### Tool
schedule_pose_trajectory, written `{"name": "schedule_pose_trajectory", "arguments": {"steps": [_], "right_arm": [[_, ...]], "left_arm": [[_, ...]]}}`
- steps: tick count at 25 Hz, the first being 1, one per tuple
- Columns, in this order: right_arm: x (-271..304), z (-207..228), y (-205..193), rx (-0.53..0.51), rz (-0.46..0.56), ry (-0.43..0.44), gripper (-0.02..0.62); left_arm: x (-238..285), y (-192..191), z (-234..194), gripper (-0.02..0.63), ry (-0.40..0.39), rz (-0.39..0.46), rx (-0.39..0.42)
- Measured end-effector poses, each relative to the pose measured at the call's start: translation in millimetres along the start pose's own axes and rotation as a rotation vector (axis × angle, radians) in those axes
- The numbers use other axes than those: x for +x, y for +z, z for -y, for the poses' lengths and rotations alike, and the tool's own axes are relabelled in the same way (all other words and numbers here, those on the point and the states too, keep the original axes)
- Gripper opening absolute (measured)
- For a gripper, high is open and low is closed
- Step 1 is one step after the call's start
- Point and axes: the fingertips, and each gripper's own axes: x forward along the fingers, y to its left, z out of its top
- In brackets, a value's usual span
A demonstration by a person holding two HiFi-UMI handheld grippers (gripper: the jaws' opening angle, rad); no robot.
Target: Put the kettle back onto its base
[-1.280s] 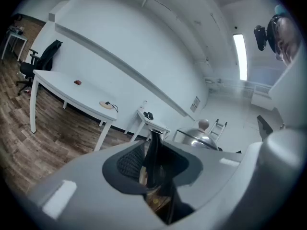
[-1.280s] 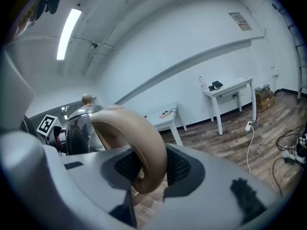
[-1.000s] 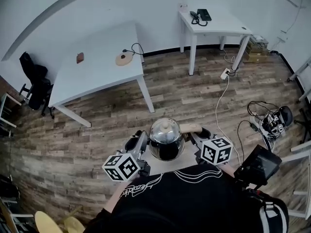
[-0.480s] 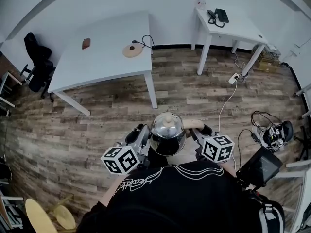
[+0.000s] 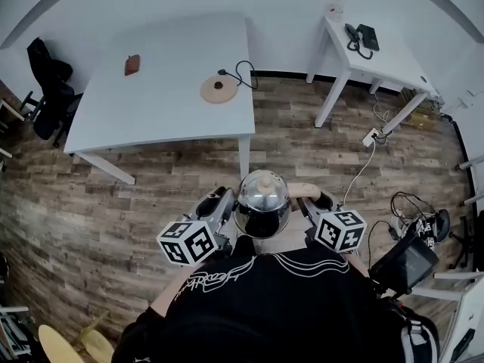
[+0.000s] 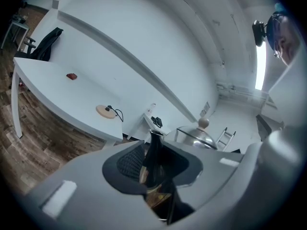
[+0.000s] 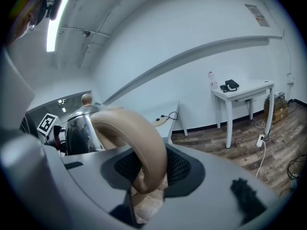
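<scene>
Stage: carrying, nothing placed yet | kettle (image 5: 262,203): aloft before you over the floor, well apart from the base (image 5: 218,90) on the bench (image 5: 151,119) | your left tool (image 6: 152,164) pinches the spout (image 6: 155,147), right tool (image 7: 148,169) pinches the handle (image 7: 139,133) | left to do: reach the bench, seat the kettle.

A white bench (image 5: 151,108) stood on the wood-plank floor (image 5: 113,203). On it lay a round base (image 5: 218,91) with its cord and, well apart, a small brown object (image 5: 132,64).

Office-like room — white tables (image 5: 162,97), desk phone (image 5: 363,36), office chair (image 5: 44,100), floor cables (image 5: 408,203).
</scene>
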Motion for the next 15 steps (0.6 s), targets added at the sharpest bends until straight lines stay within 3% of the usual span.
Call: {"name": "schedule_pose_trajectory", "arguments": {"steps": [10, 15], "right_arm": [[162.0, 0.3, 86.8, -0.020, 0.018, 0.017, 0.124], [191.2, 1.9, 108.1, -0.021, 0.024, 0.035, 0.124]], "left_arm": [[81.2, 121.1, -106.5, 0.092, 0.006, 0.007, 0.026], [99.0, 150.9, -119.8, 0.093, 0.004, 0.015, 0.043]]}}
